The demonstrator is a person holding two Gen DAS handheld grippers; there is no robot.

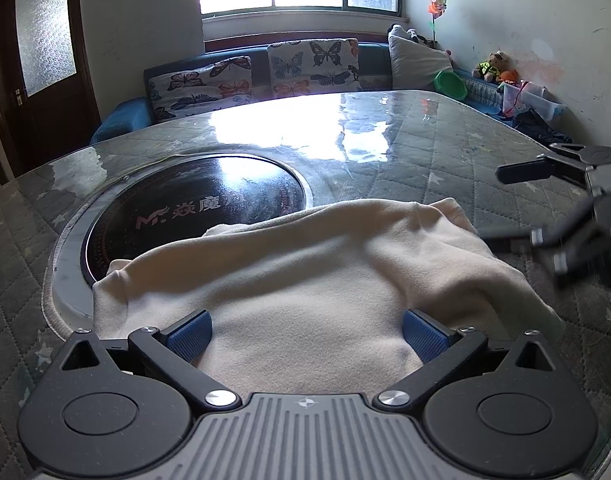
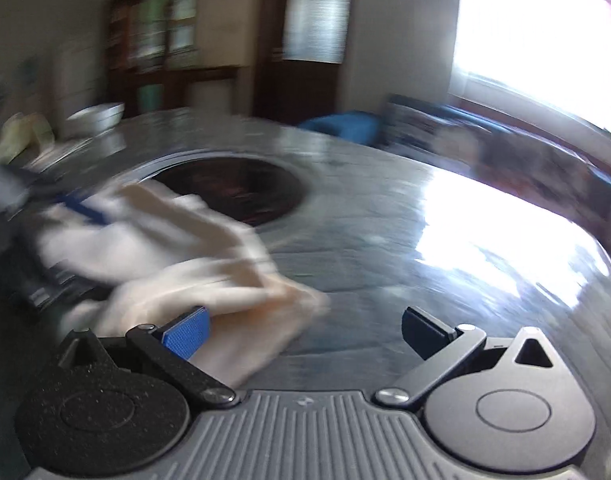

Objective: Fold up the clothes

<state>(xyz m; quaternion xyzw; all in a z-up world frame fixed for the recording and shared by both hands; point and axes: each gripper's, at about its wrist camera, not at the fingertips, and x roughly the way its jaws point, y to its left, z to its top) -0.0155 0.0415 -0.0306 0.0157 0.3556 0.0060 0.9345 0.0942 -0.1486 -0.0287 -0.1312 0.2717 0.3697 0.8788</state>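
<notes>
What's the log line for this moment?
task: fold clothes | left gripper: open, fingers astride cream garment | right gripper: open, view blurred | garment lies on table

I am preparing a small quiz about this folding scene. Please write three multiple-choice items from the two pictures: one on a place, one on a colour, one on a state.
1. Where does the far edge of the cloth lie?
A. over the black round plate
B. on the sofa
C. on the windowsill

2. What colour are the pads on the left gripper's fingers?
A. red
B. blue
C. yellow

3. How does the right gripper stand?
A. shut on the cloth
B. shut on nothing
C. open

Answers:
1 A: the cream cloth covers the near rim of the black round plate set in the table.
2 B: both pads are blue in the left wrist view.
3 C: its fingers stand wide apart, with nothing pinched between them.
</notes>
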